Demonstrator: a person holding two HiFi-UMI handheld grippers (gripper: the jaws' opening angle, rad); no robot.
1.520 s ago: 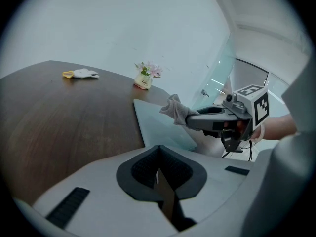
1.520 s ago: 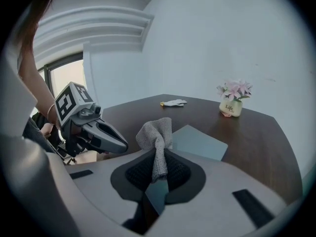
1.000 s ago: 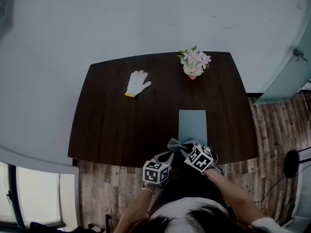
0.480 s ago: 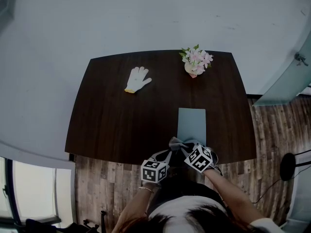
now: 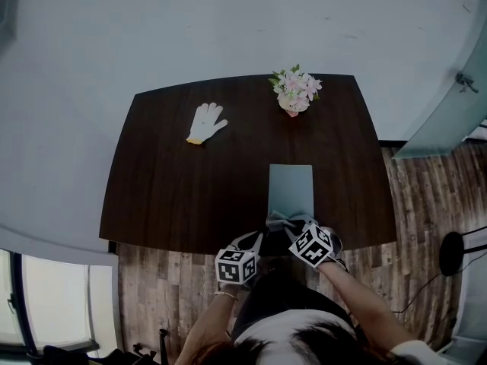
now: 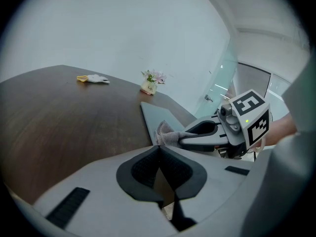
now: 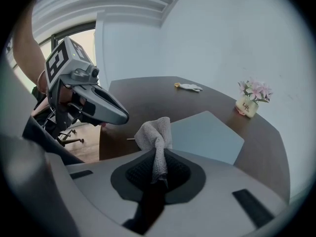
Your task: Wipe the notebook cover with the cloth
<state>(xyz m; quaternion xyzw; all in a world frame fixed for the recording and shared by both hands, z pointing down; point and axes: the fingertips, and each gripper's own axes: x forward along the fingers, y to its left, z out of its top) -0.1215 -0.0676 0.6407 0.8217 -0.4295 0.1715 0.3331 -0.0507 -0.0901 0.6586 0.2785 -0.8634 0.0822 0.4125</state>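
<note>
The right claw (image 7: 157, 158) clamps the grey cloth (image 7: 154, 131) at the near edge of the notebook (image 5: 291, 187), which lies flat on the bench (image 5: 183, 188) at its twelve o'clock. The left claw (image 6: 159, 151), at its eight o'clock, is pressed together, empty.

An office-like room: a dark wooden tabletop (image 5: 175, 188) stands against a plain pale wall (image 5: 228, 29), wood-plank floor (image 5: 415, 204) beneath it, a glass partition (image 5: 449, 120) to its right.
</note>
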